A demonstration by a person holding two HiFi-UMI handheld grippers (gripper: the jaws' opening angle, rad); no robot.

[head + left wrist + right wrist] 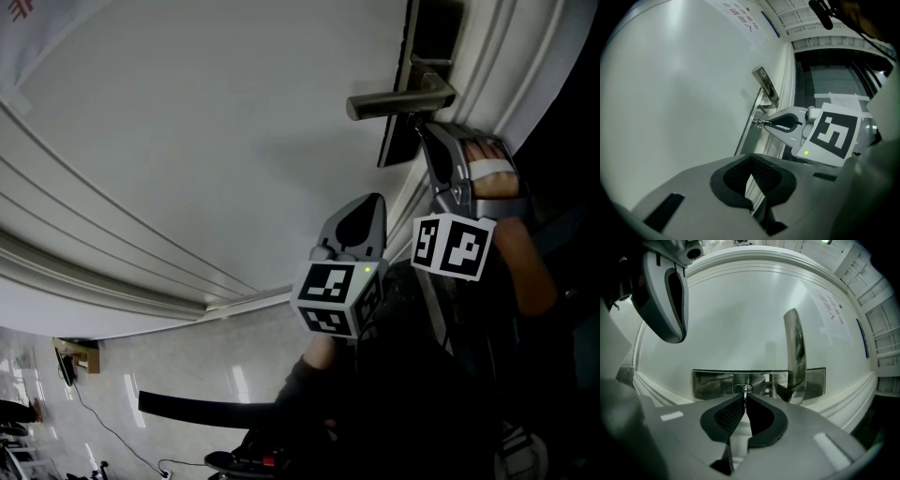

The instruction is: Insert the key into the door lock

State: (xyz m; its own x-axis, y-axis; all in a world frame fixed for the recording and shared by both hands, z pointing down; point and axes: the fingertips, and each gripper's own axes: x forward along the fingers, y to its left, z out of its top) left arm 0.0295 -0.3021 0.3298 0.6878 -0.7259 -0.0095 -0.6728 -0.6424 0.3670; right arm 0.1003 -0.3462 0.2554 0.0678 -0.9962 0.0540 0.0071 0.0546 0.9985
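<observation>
Right gripper view: my right tool pinches the key, shaft pointing straight ahead at the lock near the door edge, seemingly touching; left tool, pressed together and empty, sits farther off.

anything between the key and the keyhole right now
Nothing visible. The key, pinched in the right gripper, sits right at the keyhole in the lock plate. The door handle stands off to one side, and the left gripper hangs clear of the plate.
</observation>
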